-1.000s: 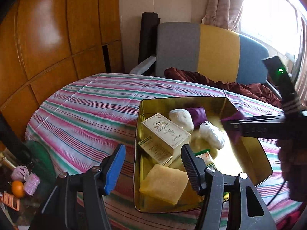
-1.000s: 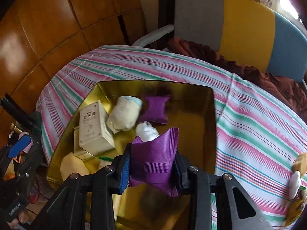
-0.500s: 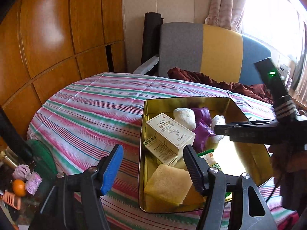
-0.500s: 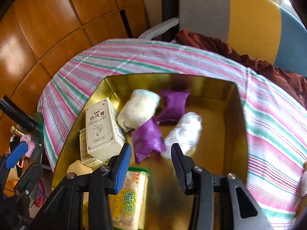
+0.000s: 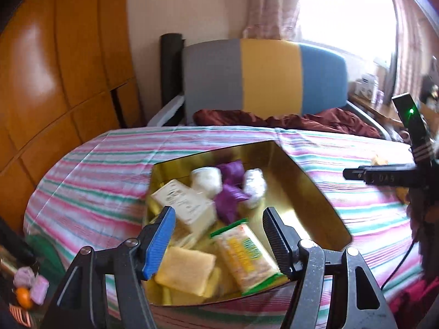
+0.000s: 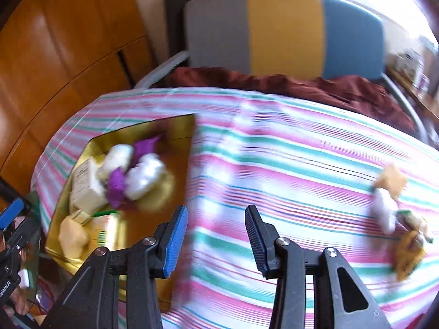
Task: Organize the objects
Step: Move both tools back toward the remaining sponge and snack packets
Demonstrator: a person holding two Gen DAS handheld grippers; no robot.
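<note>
Two hand-held grippers are working over a table draped in a pink, green and white striped cloth (image 6: 288, 148). The left gripper (image 5: 219, 235) is hanging with its jaws standing apart and empty, nothing between the pads, above the near end of a gold tin (image 5: 310, 192). The right gripper (image 6: 216, 235) is hovering over bare cloth just right of the tin's edge, its jaws likewise parted and holding nothing.

Inside the tin, nearest the left gripper, a yellow sponge (image 5: 186, 270) is lying beside a green-edged packet of crackers (image 5: 244, 252). Behind them a cream carton (image 5: 183, 203) is leaning among the clutter, then a purple sachet (image 5: 229, 198), a second purple sachet (image 5: 233, 168) farther back, and two white bundles (image 5: 207, 178) – one either side of the purple.

Well apart from the tin, at the right side of the cloth, a small cluster is waiting: a tan packet (image 6: 391, 182), a white wad (image 6: 384, 211) and a brownish packet (image 6: 410, 255), all blurred.

Beyond the table, a dark red cloth (image 6: 288, 83) is lying on a chair (image 6: 282, 30) – its back is banded grey, yellow and blue.
</note>
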